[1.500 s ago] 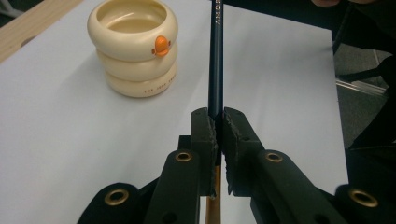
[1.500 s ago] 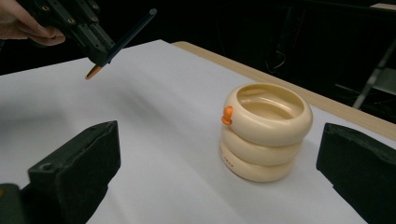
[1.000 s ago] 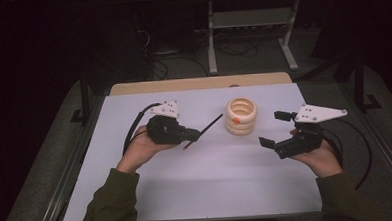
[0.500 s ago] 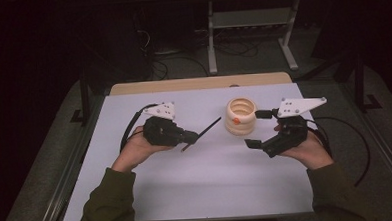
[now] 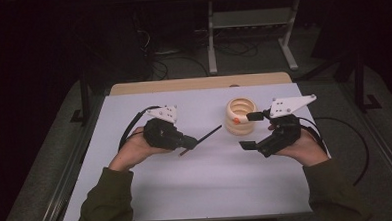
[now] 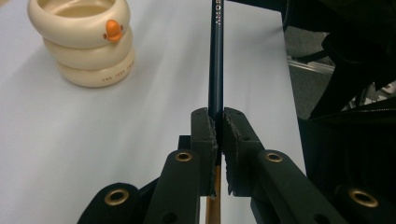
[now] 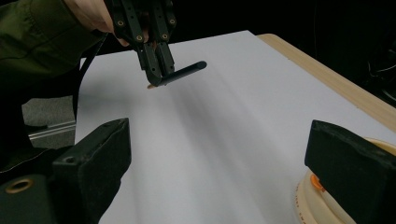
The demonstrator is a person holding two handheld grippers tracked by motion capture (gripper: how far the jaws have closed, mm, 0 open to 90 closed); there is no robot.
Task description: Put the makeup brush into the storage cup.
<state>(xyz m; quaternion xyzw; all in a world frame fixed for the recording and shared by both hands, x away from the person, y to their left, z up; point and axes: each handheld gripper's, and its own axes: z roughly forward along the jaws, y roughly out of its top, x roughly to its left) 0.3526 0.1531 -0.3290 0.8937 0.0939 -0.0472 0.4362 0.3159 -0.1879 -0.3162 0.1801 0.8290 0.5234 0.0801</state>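
Cream ringed cup [image 5: 241,116] with an orange duck bill stands on the white table [image 5: 187,191], just beside the right gripper [image 5: 251,130], whose wide-set jaws have just been closing with nothing between them. Left gripper [image 5: 189,141] clamps a dark pencil [image 5: 205,137] pointing toward the cup.
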